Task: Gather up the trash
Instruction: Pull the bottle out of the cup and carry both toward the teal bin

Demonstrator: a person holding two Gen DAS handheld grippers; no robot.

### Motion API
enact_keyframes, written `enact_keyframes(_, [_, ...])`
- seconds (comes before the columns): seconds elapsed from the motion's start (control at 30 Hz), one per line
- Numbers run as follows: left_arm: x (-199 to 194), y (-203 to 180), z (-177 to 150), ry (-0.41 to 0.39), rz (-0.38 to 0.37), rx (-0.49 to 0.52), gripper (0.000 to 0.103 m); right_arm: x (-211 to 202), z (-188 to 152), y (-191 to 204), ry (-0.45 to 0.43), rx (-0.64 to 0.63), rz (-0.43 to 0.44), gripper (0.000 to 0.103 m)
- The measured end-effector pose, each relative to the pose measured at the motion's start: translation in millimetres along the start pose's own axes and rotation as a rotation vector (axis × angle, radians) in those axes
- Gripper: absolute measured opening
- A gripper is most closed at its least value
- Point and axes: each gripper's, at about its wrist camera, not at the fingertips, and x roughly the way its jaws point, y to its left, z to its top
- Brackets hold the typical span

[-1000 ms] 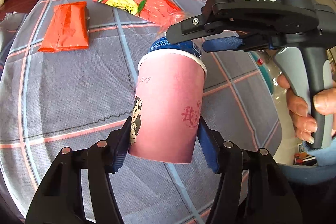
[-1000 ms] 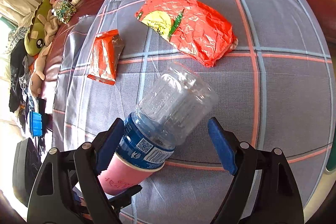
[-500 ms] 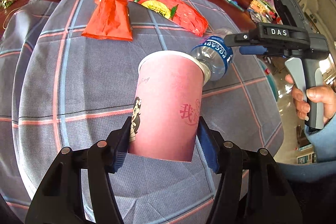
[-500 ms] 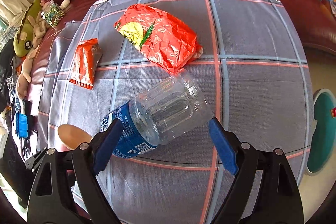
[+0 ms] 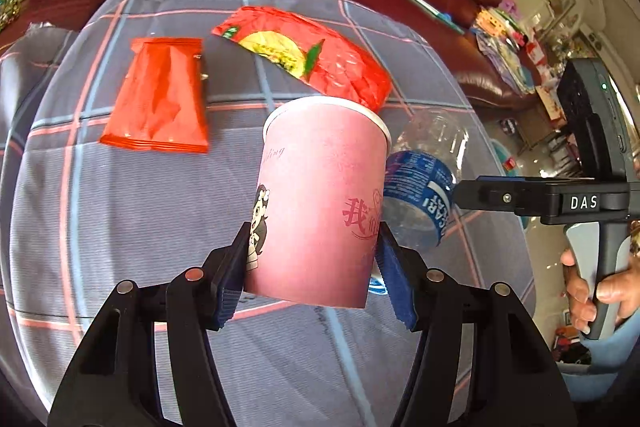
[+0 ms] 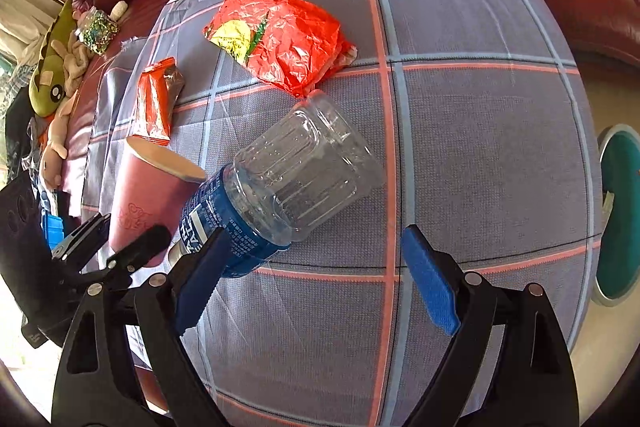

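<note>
The left gripper (image 5: 314,267) clamps the pink cup (image 5: 320,199) upright. Just right of it lies the bottle (image 6: 280,191), against the left finger of the wide-open right gripper (image 6: 316,279). Farther off lie two red wrappers (image 6: 280,39).

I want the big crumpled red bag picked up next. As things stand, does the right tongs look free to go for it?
Probably yes: the right tongs stand open with nothing gripped, but the plastic bottle lies between them and the red bag, so they would need to pass over it.
</note>
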Motion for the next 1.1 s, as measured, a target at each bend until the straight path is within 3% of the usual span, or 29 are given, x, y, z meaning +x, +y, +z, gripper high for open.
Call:
enact_keyframes(0.13, [10, -20, -9, 0.021, -0.041, 0.020, 0.059, 0, 3, -1, 0.000, 0.011, 0.046, 0.083])
enact_keyframes(0.33, [27, -19, -15, 0.054, 0.030, 0.001, 0.059, 11, 15, 12, 0.008, -0.016, 0.064, 0.083])
enact_keyframes(0.8, [16, 5, -4, 0.043, 0.133, -0.052, 0.067, 44, 35, 47, 0.058, -0.114, 0.062, 0.083])
enact_keyframes(0.87, [16, 6, -3, 0.041, 0.146, -0.050, 0.068, 47, 37, 50, 0.052, -0.127, 0.066, 0.077])
enact_keyframes(0.9, [15, 6, -2, 0.037, 0.155, -0.049, 0.069, 47, 37, 50, 0.054, -0.131, 0.086, 0.065])
enact_keyframes(1.1, [12, 8, -4, 0.028, 0.184, -0.055, 0.072, 32, 32, 44, 0.014, -0.146, 0.073, 0.065])
